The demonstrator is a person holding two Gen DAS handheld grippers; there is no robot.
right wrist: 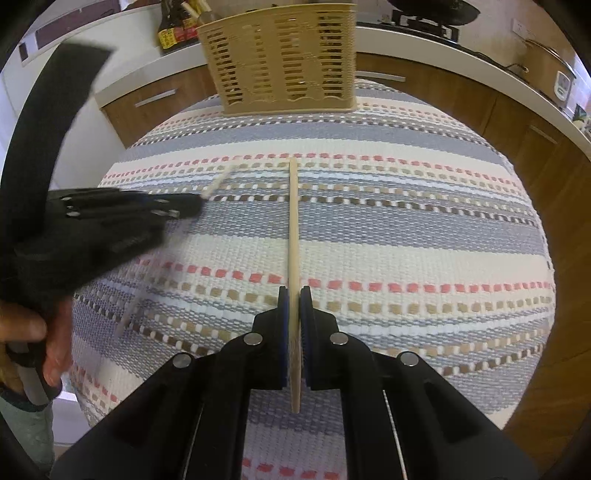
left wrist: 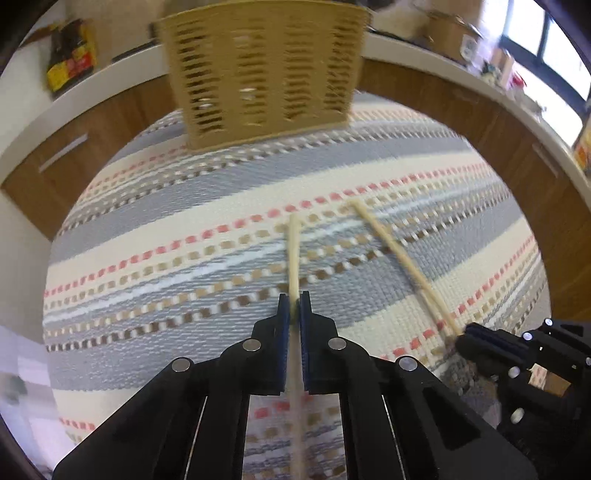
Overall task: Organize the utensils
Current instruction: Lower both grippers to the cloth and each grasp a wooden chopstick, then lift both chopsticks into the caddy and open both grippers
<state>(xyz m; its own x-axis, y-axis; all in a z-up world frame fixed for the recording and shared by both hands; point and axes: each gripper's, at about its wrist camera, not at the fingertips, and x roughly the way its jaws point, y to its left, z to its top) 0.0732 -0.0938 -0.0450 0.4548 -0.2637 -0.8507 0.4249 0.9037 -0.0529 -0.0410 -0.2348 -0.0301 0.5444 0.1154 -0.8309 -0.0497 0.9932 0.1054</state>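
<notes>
My left gripper (left wrist: 294,299) is shut on a pale wooden chopstick (left wrist: 294,254) that points away over the striped cloth. My right gripper (right wrist: 294,291) is shut on a second chopstick (right wrist: 293,221), which also points forward. In the left wrist view the right gripper (left wrist: 469,339) sits at the lower right, its chopstick (left wrist: 399,254) slanting up and to the left. In the right wrist view the left gripper (right wrist: 199,203) is blurred at the left, with its chopstick tip (right wrist: 219,181) sticking out. A tan slotted utensil basket (left wrist: 262,66) (right wrist: 280,55) stands upright at the cloth's far edge, ahead of both grippers.
A striped woven cloth (right wrist: 406,229) covers the round-looking table. Behind it runs a white counter over wooden cabinets (right wrist: 443,92), with sauce bottles (right wrist: 173,29) at the left and a pot (right wrist: 546,55) at the right. A person's hand (right wrist: 37,332) holds the left tool.
</notes>
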